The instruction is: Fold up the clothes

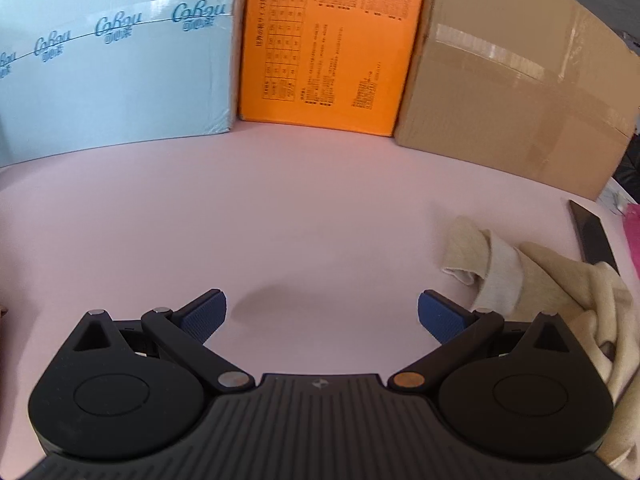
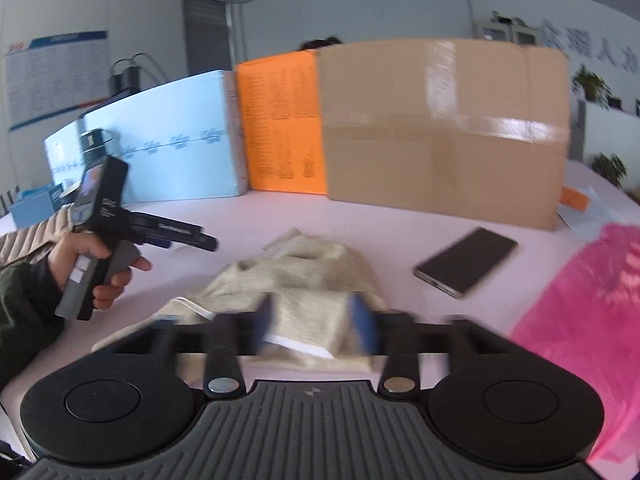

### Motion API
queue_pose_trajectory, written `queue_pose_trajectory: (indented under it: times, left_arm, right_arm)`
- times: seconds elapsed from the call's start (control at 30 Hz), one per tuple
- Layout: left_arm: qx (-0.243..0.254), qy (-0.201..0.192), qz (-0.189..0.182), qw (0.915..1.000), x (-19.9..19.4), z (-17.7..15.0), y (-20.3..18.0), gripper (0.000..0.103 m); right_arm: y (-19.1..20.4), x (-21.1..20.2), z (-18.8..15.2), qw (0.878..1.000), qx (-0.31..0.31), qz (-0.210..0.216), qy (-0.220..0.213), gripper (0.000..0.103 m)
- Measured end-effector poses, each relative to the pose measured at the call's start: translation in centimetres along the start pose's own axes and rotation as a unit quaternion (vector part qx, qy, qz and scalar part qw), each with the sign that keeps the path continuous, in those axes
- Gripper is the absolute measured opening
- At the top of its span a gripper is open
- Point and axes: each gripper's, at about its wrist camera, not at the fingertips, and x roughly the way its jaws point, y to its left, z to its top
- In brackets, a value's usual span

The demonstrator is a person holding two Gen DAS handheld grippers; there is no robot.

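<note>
Left gripper (image 1: 322,316) gapes wide over bare table, the sweater (image 1: 560,288) off to its right. Right gripper (image 2: 316,322) is nearer, fingers part-open astride a bunched fold, not pinching.

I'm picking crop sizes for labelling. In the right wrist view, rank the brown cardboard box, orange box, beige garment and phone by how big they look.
1. brown cardboard box
2. beige garment, though it lies nearer the camera and the tool hides part of it
3. orange box, close to the garment, so that order is unsure
4. phone
</note>
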Motion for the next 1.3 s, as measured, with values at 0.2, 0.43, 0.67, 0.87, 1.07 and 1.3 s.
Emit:
queue_pose_trajectory:
  times: [0.2, 0.43, 0.67, 0.87, 1.07, 1.3]
  left_arm:
    - [-0.015, 0.021, -0.083, 0.9962, -0.3, -0.4, -0.8, 0.103]
    - [-0.058, 0.037, -0.193, 0.9787, -0.1, -0.4, -0.2, 0.103]
    - [-0.066, 0.049, -0.291, 0.9532, -0.1, -1.0, -0.7, 0.103]
    - [-0.024, 0.064, -0.247, 0.9665, 0.4, -1.7, -2.5, 0.012]
    - [-0.028, 0.011, -0.207, 0.9779, -0.6, -1.4, -1.8, 0.005]
    - [-0.076, -0.025, -0.122, 0.9893, -0.7, 0.0, 1.9, 0.004]
  right_arm:
    - [3.2, 3.8, 1.3, 0.997, -0.082, -0.01, 0.003, 0.085]
    - [5.0, 6.9, -0.4, 0.994, -0.107, 0.024, 0.015, 0.092]
    - [5.3, 7.6, -2.3, 0.995, -0.089, 0.041, 0.021, 0.1]
    - [4.7, 7.3, -2.3, 0.997, -0.066, 0.036, 0.008, 0.103]
    - [5.1, 7.2, -2.3, 0.997, -0.075, 0.027, 0.008, 0.103]
    - [5.3, 6.7, -2.1, 0.996, -0.081, 0.039, 0.014, 0.103]
